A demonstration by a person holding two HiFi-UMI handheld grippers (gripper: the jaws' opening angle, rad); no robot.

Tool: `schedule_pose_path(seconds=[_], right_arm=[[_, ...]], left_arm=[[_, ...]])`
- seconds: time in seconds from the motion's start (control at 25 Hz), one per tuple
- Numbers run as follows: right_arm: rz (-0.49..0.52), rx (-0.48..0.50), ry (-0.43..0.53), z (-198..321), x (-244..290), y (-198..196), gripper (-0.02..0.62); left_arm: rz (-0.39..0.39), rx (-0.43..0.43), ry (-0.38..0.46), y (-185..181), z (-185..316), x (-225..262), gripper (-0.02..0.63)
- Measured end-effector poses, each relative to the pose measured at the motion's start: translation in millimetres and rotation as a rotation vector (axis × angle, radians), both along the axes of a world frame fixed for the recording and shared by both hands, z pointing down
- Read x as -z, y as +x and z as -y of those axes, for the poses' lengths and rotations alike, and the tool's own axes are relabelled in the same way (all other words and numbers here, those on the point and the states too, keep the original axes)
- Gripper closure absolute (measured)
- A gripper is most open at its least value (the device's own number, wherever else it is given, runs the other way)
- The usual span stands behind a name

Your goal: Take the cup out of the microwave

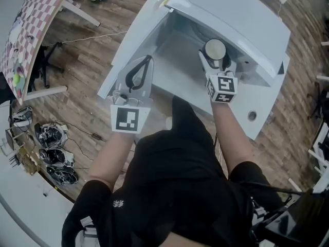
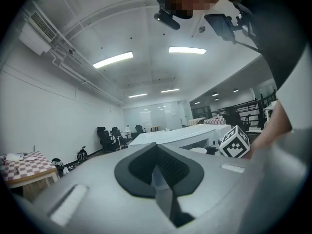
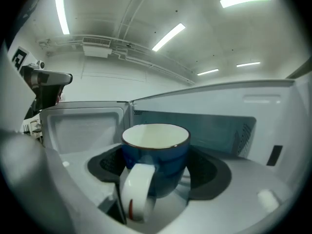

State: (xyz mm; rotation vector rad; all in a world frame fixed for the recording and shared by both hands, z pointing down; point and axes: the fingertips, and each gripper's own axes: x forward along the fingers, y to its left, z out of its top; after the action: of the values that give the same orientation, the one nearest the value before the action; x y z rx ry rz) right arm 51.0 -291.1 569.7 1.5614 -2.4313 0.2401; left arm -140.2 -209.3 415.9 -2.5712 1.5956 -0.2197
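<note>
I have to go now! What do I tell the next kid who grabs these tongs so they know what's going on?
Left tongs: shut, holding nothing, over by the open microwave door.
Right tongs: closed on the blue cup, with its white handle pointing back at the camera.
Cup: inside the white microwave.
Done: door open, cup gripped.
Left to do: draw the cup out through the opening, probably best kept level.
</note>
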Motion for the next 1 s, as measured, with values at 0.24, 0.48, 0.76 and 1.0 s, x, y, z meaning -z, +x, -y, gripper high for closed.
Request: schedule_pose_path(seconds=[0.24, 0.48, 0.76, 1.0], right_arm=[[0.004, 0.020, -0.007, -25, 18, -1, 0.210], [0.002, 0.039, -0.003, -39, 46, 3, 0.210], [0.023, 0.050, -0.012, -52, 74, 17, 0.210], [0.013, 0.079, -0.025, -55, 93, 27, 0.210]], left_arm=[[-0.007, 0.015, 0.022, -4, -10, 21, 0.603], [-0.012, 0.020, 0.036, -8, -16, 41, 0.603], [-0.018, 0.022, 0.055, -6, -20, 59, 0.603], [-0.031, 0.022, 0.071, -6, -18, 74, 0.603]])
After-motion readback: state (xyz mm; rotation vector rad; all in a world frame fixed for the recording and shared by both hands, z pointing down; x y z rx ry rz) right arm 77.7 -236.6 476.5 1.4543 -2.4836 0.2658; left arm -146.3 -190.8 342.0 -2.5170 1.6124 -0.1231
